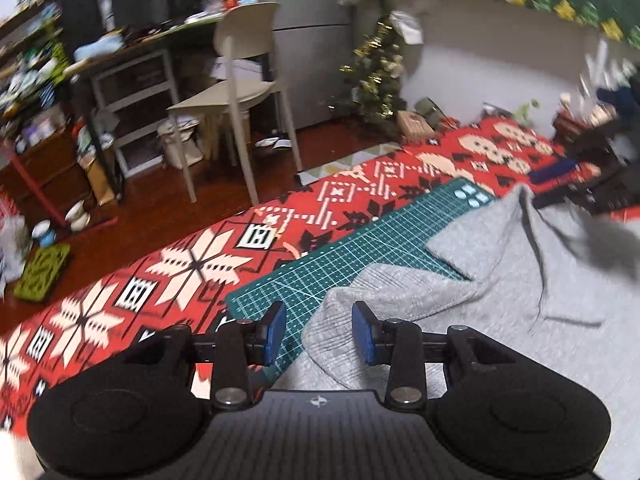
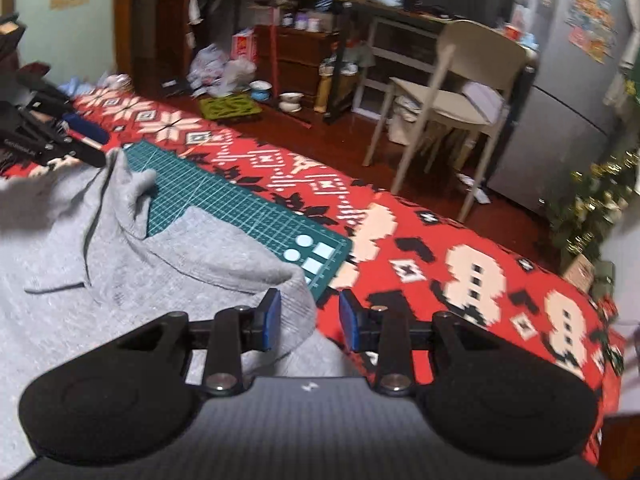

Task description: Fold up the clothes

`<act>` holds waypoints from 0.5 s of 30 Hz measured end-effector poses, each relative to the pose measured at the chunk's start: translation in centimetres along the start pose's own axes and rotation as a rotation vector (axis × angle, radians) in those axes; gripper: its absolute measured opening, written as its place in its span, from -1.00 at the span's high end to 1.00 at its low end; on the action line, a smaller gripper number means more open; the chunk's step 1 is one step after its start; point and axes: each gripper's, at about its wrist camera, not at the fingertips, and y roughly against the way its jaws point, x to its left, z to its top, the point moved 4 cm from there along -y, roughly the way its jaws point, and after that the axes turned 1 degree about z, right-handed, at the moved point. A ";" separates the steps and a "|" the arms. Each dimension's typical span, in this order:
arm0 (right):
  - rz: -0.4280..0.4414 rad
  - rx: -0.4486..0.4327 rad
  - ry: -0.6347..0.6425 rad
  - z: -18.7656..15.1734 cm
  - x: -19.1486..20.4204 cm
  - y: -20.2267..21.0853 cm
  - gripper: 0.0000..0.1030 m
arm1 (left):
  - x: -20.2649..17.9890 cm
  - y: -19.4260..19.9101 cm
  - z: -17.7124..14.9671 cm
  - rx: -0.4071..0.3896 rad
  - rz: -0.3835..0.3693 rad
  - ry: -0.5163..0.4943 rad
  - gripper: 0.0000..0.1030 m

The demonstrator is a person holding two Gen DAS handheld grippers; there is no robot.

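Surface: red blanket point(image 1: 192, 264) under green mat point(image 1: 352, 256)
Hoodie point(image 1: 500, 300): grey, rumpled on mat
Left gripper point(image 1: 319, 330): spread, pinching nothing
Right gripper point(image 2: 309, 322): spread, pinching nothing

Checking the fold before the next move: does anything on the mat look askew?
Yes. The grey garment lies rumpled, one flap crumpled over the green cutting mat, its edges wavy, not square.

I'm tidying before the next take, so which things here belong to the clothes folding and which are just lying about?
Part of the job:
- grey hoodie
- green cutting mat under it
- left gripper and right gripper, jaws open

Just lying about:
- red patterned blanket
- beige chair
- small Christmas tree
- cluttered desk
- fridge
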 end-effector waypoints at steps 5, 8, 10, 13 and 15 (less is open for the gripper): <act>0.036 0.020 0.027 0.2 1.1 -1.7 0.35 | -0.2 -1.4 -0.9 0.026 -0.019 -0.032 0.23; 0.057 0.024 0.016 0.1 1.6 -1.9 0.64 | -0.2 -1.5 -1.2 0.016 -0.033 -0.029 0.24; 0.056 0.020 0.009 0.0 1.9 -1.7 0.75 | -0.3 -1.6 -1.1 0.015 -0.045 -0.028 0.37; 0.051 0.007 -0.014 0.0 2.2 -0.8 0.83 | -0.9 -1.0 -1.0 0.017 -0.035 -0.045 0.80; 0.054 -0.003 -0.040 0.0 2.4 0.3 0.83 | -1.5 0.2 -1.0 -0.001 -0.013 -0.067 0.81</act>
